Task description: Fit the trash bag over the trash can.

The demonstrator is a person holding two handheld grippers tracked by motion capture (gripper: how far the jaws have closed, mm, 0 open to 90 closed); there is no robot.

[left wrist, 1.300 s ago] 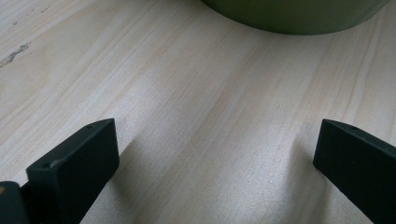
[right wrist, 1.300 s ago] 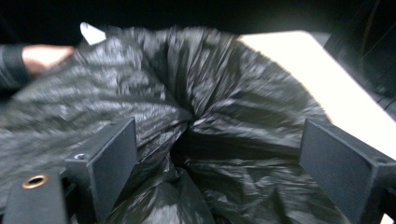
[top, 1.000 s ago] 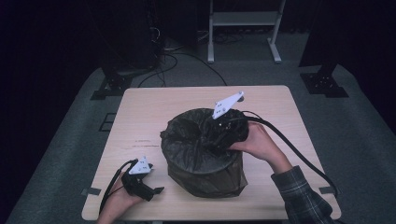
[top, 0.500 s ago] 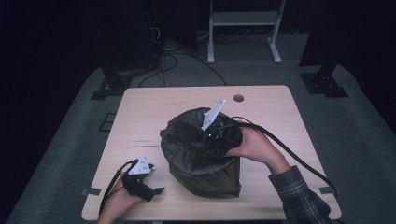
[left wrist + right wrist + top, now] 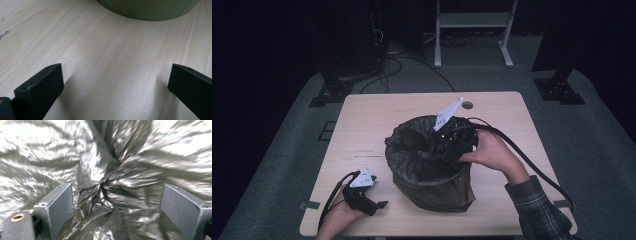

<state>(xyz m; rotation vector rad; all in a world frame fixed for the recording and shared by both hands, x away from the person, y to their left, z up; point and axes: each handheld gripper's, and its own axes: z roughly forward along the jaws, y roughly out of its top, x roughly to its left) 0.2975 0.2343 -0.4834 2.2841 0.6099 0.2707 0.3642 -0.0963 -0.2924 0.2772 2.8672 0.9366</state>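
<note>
High view: green bin (image 5: 432, 192) with a crumpled, glossy black liner bag (image 5: 412, 150) stands mid-table (image 5: 377, 115). Right gripper (image 5: 447, 142) reaches inside it, jaws wide, bag folds bunched between them, ungripped. Left gripper (image 5: 379, 204) rests on the table beside the bin, open, empty.

You work in a dark recording lab or studio: black curtains (image 5: 272, 45) surround one wooden counter (image 5: 377, 125), cables (image 5: 402, 62) lie on grey carpet (image 5: 592, 145), and stand feet (image 5: 334, 90) sit nearby.
</note>
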